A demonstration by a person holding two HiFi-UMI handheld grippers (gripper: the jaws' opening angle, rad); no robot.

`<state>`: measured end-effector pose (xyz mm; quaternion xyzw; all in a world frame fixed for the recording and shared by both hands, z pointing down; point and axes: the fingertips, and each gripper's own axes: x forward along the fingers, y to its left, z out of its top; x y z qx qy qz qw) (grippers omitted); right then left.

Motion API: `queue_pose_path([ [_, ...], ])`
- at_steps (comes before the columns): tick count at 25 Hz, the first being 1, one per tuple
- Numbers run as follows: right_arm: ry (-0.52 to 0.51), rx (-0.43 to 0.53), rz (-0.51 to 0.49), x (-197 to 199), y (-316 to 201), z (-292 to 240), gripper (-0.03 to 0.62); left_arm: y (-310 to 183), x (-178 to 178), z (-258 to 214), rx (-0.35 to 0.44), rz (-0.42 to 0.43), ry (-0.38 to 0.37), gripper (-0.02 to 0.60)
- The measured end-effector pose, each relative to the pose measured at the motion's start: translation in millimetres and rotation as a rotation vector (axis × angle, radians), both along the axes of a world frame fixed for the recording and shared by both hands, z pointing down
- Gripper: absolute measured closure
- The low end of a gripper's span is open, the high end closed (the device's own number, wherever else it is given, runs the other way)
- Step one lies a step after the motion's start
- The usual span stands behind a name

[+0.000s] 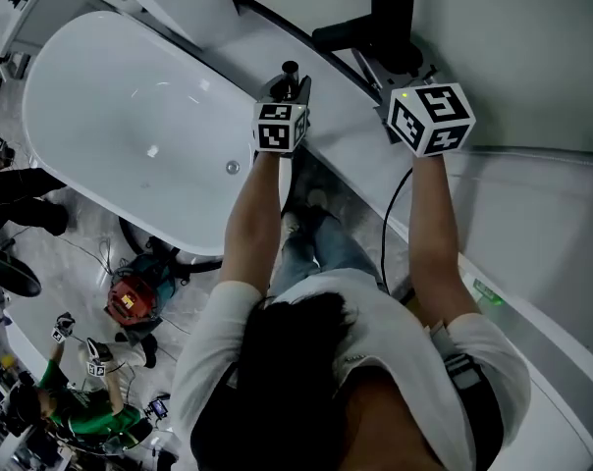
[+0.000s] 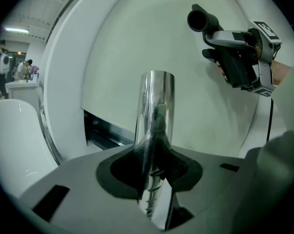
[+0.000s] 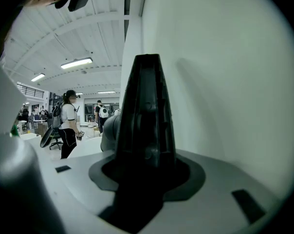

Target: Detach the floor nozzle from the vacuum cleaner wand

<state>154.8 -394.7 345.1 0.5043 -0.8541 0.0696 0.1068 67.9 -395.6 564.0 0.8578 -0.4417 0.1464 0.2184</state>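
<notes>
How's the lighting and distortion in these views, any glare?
Left gripper view: fisheye curve, dark corners, glare streaks on the metal tube. Right gripper view: black part nearly a silhouette, ceiling light bright. Head view: dim, soft shine on the bathtub.

Left arm (image 1: 245, 226) and right arm (image 1: 436, 235) stretched forward side by side, left tongs (image 1: 286, 88) clamped on a chrome tube (image 2: 154, 126), right tongs (image 1: 406, 75) clamped on a black tapered part (image 3: 147, 126), both tilted slightly down.

The person wore a white short-sleeved T-shirt (image 1: 395, 327) and blue jeans (image 1: 328, 251). The left claw (image 1: 288, 84) and right claw (image 1: 403, 69) each bore a white cube with black square markers. A black cable (image 1: 384, 234) ran from the right one.
</notes>
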Motion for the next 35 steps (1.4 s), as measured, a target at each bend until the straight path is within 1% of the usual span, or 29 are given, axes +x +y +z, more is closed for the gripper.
queue_pose_path([
  [9, 0.033, -0.021, -0.015, -7, -5, 30, 0.389, -21, -6, 23, -0.021, 0.008, -0.029, 0.463],
  [19, 0.056, -0.044, -0.025, -15, -12, 51, 0.388, -50, -11, 42, -0.038, -0.006, -0.031, 0.463],
  [28, 0.062, -0.063, -0.034, -16, -18, 64, 0.389, -69, -8, 52, -0.042, -0.019, -0.032, 0.463],
  [35, 0.068, -0.079, -0.036, -8, -17, 79, 0.388, -81, -7, 64, -0.035, -0.032, -0.038, 0.465],
])
